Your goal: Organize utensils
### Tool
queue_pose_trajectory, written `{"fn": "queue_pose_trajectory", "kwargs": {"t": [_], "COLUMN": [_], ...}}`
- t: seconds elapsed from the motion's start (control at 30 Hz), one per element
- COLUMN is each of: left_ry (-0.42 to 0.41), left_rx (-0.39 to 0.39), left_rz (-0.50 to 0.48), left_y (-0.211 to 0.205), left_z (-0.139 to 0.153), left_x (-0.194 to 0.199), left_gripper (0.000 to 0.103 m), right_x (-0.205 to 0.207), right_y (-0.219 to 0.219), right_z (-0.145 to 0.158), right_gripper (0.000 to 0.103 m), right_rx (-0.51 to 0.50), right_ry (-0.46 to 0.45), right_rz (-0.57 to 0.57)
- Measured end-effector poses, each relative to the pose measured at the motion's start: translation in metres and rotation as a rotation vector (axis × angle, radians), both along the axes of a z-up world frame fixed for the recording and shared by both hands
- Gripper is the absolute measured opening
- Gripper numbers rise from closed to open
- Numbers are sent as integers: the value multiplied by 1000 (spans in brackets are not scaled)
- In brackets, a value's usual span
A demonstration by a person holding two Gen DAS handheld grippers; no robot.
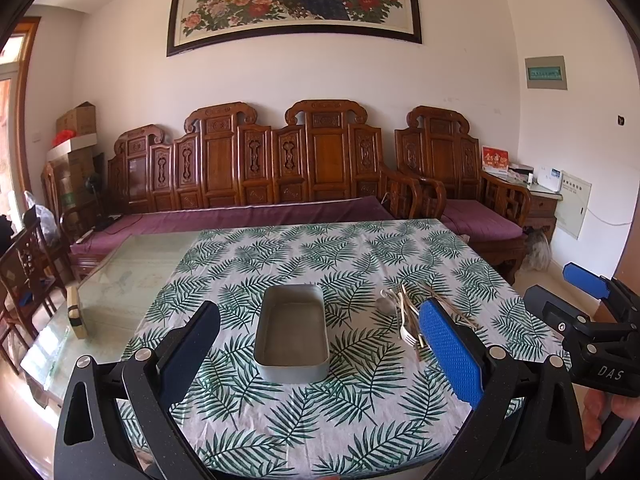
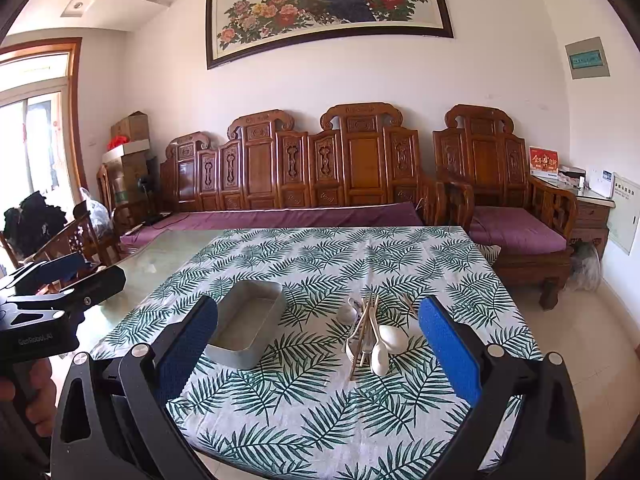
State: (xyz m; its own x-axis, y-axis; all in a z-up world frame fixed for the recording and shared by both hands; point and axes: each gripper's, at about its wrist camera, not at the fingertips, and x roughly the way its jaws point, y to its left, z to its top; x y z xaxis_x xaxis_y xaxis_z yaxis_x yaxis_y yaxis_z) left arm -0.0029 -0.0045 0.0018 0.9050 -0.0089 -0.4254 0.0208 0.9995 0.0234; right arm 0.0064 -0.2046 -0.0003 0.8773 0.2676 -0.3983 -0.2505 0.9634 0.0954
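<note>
A glass-topped table point(image 1: 120, 272) carried a white cloth printed with green fern leaves point(image 1: 304, 256) that covered all but the strip along its left edge. On the cloth, toward the near edge and about midway across, sat an empty rectangular metal tray point(image 1: 292, 334) with rounded corners, its long side running toward the far edge. Just to the right of the tray, not touching it, lay a loose pile of utensils point(image 2: 370, 332): pale spoons point(image 2: 393, 338), wooden chopsticks point(image 2: 360, 336) crossing over them, and a light-coloured fork point(image 1: 408, 330) with its tines pointing to the near edge. The pieces overlapped, so their exact count could not be told.

The left gripper point(image 1: 320, 356) hovered above the near edge with its jaws spread wide and holding nothing; the tray showed between its blue-padded fingers point(image 1: 450, 354). The right gripper point(image 2: 318, 354) hung to the right of it, jaws likewise wide apart and empty, with the utensil pile framed between its fingers. A hand point(image 2: 34, 396) gripped the left gripper's handle at the edge of the right wrist view.

Beyond the far edge stood a carved wooden sofa point(image 1: 280, 160) with a purple cushion, and a framed peacock-and-flowers painting point(image 1: 296, 0) hung on the wall.
</note>
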Motion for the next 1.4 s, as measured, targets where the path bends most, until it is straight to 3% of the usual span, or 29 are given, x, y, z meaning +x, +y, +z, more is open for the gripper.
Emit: {"fn": "queue_pose_trajectory", "kwargs": {"t": [0.8, 1.23, 1.4], "left_ry": [11, 115, 149], "left_rx": [-3, 1, 13], "left_rz": [-15, -68, -105], "left_y": [-1, -6, -14], "left_z": [2, -36, -48], "left_x": [3, 43, 60], "left_gripper": [97, 97, 97], "right_x": [-1, 29, 47], "right_y": [-4, -18, -25], "right_z": [6, -25, -36], "right_gripper": [101, 100, 94], "right_rx": [0, -22, -42], "right_ry": [5, 51, 66], "right_rz": [-4, -1, 22]}}
